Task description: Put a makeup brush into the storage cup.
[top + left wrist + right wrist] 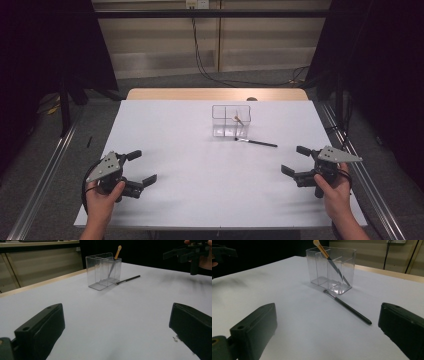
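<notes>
A clear plastic organiser [230, 120] [103, 270] [331, 270] with compartments stands on the white table toward the far middle. A brush with a tan tip [238, 120] [117, 253] [322, 249] leans inside it. A thin black brush [256, 143] [128, 279] [348, 307] lies flat on the table just in front of the organiser. My left gripper [142, 167] [117, 332] is open near the front left, nothing between its jaws. My right gripper [295, 160] [327, 332] is open at the front right, its jaws wide and facing the black brush.
The white table surface [190, 165] reaches a wooden strip at its far edge [215, 94]. Metal rails run along both sides on the floor [45, 165]. Cables hang on the back wall [200, 55]. Dark curtains stand left and right.
</notes>
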{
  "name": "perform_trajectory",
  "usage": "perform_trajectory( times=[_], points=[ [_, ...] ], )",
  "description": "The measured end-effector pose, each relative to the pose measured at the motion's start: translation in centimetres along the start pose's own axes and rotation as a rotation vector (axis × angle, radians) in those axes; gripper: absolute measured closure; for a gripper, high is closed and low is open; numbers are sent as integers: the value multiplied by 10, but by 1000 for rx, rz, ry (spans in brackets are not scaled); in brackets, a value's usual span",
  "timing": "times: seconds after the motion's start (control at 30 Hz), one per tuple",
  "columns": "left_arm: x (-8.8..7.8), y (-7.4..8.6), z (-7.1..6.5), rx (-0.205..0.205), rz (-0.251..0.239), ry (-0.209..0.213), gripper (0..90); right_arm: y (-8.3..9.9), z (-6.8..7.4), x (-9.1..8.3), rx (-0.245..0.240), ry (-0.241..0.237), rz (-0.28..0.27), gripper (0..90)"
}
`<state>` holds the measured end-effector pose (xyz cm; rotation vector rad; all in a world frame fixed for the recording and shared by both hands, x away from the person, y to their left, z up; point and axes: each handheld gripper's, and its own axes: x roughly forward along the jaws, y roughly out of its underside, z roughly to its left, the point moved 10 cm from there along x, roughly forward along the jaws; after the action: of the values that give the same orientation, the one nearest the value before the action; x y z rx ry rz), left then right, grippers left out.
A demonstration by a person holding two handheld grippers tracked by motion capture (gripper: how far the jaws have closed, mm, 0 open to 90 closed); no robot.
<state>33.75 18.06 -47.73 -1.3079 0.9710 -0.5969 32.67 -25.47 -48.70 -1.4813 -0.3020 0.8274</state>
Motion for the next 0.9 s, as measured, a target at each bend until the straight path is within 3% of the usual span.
perform_trajectory(
  times=[0.9],
  points=[
    [0, 0, 0, 3, -1, 1, 2, -16, -6, 30, -6, -1, -19, 17]
  ],
)
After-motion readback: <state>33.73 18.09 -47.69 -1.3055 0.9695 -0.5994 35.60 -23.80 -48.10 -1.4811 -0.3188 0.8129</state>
